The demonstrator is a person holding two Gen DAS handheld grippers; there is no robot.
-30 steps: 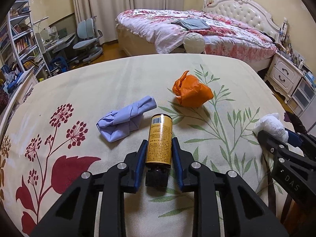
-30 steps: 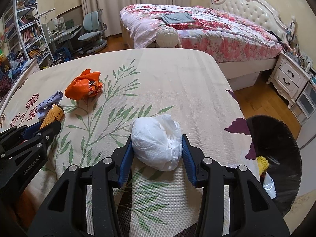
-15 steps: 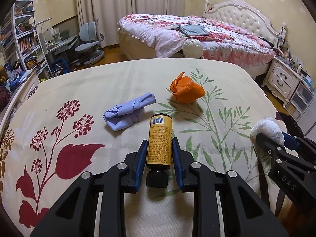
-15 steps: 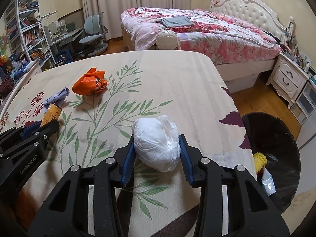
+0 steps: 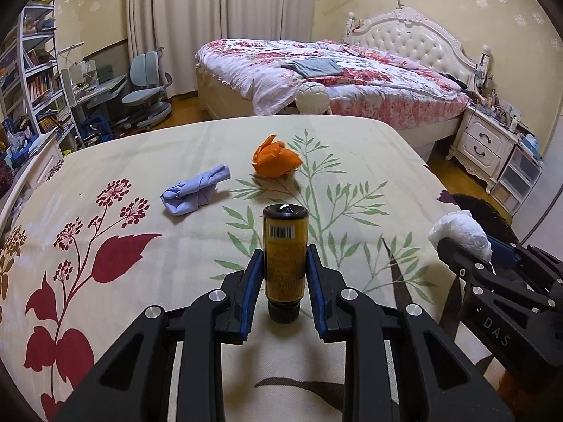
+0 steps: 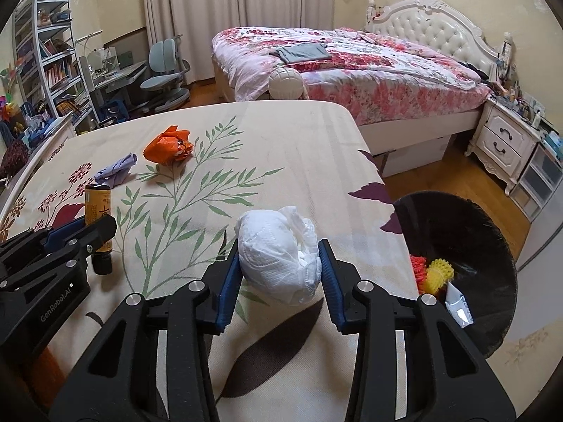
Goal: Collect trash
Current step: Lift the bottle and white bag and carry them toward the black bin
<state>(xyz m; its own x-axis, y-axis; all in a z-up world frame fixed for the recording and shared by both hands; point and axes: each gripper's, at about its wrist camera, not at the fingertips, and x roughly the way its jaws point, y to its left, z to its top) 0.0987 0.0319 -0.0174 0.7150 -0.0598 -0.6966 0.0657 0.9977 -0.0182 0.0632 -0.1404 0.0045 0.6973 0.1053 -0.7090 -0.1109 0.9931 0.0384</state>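
My left gripper (image 5: 284,263) is shut on a yellow bottle (image 5: 285,256) with a black cap, held above the floral table cloth (image 5: 105,183); the bottle also shows in the right wrist view (image 6: 98,221). My right gripper (image 6: 279,263) is shut on a white crumpled wad (image 6: 278,253), lifted near the table's right edge; the wad also shows in the left wrist view (image 5: 461,232). An orange crumpled bag (image 5: 276,156) and a lilac crumpled paper (image 5: 195,195) lie on the table. A black trash bin (image 6: 468,232) stands on the floor right of the table.
The bin holds yellow and orange scraps (image 6: 434,269) and a white packet (image 6: 457,306). A bed (image 5: 334,81) lies beyond the table, a white nightstand (image 5: 489,144) to the right, and a desk chair (image 5: 147,84) and bookshelves (image 5: 31,81) to the left.
Both grippers have risen from the table with their loads. The bottle and the white wad are now lifted off the cloth, and the views show more of the room and bin.
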